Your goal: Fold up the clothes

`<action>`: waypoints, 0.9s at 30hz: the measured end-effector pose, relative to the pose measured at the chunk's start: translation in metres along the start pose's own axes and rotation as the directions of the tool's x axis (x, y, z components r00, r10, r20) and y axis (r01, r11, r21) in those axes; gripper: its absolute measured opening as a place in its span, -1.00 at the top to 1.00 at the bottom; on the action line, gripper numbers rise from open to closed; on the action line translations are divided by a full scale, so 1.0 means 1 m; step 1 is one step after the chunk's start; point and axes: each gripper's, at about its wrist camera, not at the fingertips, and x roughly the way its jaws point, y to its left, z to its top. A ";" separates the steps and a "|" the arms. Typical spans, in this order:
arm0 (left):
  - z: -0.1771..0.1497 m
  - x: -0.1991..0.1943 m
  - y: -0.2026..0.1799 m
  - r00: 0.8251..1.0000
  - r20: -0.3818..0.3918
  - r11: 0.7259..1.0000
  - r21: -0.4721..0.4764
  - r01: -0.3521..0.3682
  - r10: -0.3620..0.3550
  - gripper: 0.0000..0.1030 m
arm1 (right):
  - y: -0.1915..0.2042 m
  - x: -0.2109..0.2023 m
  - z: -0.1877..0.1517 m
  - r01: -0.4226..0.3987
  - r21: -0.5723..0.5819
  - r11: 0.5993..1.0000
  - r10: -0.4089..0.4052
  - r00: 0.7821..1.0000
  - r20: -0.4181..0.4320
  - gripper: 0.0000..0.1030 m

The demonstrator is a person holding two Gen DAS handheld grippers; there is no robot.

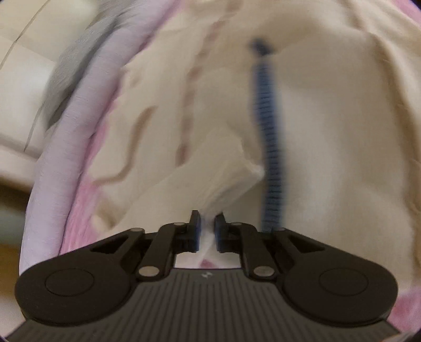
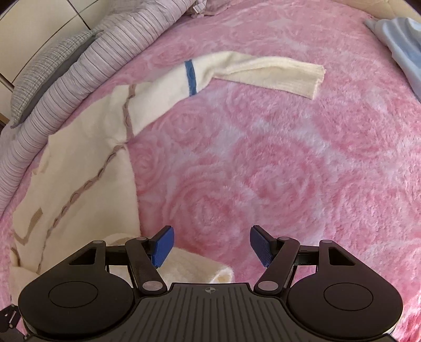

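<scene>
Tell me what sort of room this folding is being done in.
Most likely a bedroom. The cream sweater lies spread on a bed covered with a fluffy pink blanket, and a striped pillow sits along its edge beside pale cabinet doors.

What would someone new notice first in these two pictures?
Probably the pink blanket with its rose pattern, which fills the right wrist view. Next, the cream sweater lying on it at the left, one sleeve with a blue band stretched out toward the top. In the left wrist view, the left claw is shut on a fold of that cream knit.
</scene>
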 end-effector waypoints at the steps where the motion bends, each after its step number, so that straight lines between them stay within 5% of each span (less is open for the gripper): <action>1: -0.003 -0.005 0.017 0.999 0.006 0.994 -0.107 -0.038 0.039 0.81 | 0.000 -0.001 0.000 -0.001 0.001 1.000 0.001 1.000 -0.001 -0.32; 2: -0.011 -0.014 0.038 0.994 -0.007 0.971 -0.213 -0.109 0.110 0.81 | 0.000 -0.004 -0.001 -0.009 -0.001 1.000 0.009 1.000 0.000 -0.32; 4: -0.028 -0.030 0.081 0.968 -0.059 0.877 -0.412 -0.248 0.246 0.81 | 0.001 -0.010 -0.004 -0.023 -0.009 1.000 0.023 1.000 0.005 -0.32; 6: -0.063 -0.047 0.131 0.906 -0.206 0.700 -0.579 -0.418 0.370 0.81 | 0.000 -0.016 -0.008 -0.029 -0.028 0.999 0.029 1.000 0.005 -0.32; 8: -0.113 -0.059 0.177 0.816 -0.417 0.470 -0.672 -0.573 0.399 0.74 | -0.004 -0.021 -0.014 -0.029 -0.033 0.999 0.029 1.000 0.002 -0.32; 11: -0.187 -0.070 0.215 0.769 -0.613 0.204 -0.742 -0.639 0.182 0.71 | -0.013 -0.021 -0.025 -0.035 0.005 0.999 0.035 0.999 -0.032 -0.32; 13: -0.221 -0.091 0.207 0.829 -0.557 0.041 -0.828 -0.559 0.047 0.71 | -0.020 -0.021 -0.033 -0.047 0.037 0.998 0.049 0.997 -0.055 -0.32; 15: -0.225 -0.108 0.178 0.872 -0.489 0.021 -0.872 -0.489 -0.002 0.66 | -0.027 -0.019 -0.040 -0.068 0.072 0.995 0.074 0.994 -0.079 -0.32; 18: -0.201 -0.120 0.112 0.895 -0.433 0.125 -0.899 -0.419 -0.108 0.53 | -0.037 -0.016 -0.044 -0.088 0.104 0.991 0.099 0.989 -0.112 -0.32; 20: -0.182 -0.130 0.063 0.917 -0.320 0.090 -0.947 -0.307 -0.236 0.52 | -0.043 -0.014 -0.044 -0.105 0.121 0.987 0.121 0.984 -0.130 -0.32; 21: -0.173 -0.135 0.038 0.919 -0.259 0.065 -0.966 -0.252 -0.297 0.52 | -0.048 -0.015 -0.043 -0.115 0.131 0.985 0.132 0.982 -0.132 -0.32; 24: -0.142 -0.150 -0.024 0.905 -0.100 -0.085 -0.985 -0.148 -0.413 0.50 | -0.061 -0.018 -0.040 -0.152 0.168 0.974 0.175 0.976 -0.132 -0.32; 27: -0.124 -0.161 -0.059 0.905 -0.047 -0.245 -0.955 -0.164 -0.423 0.41 | -0.078 -0.014 -0.037 -0.211 0.258 0.943 0.250 0.960 -0.127 -0.32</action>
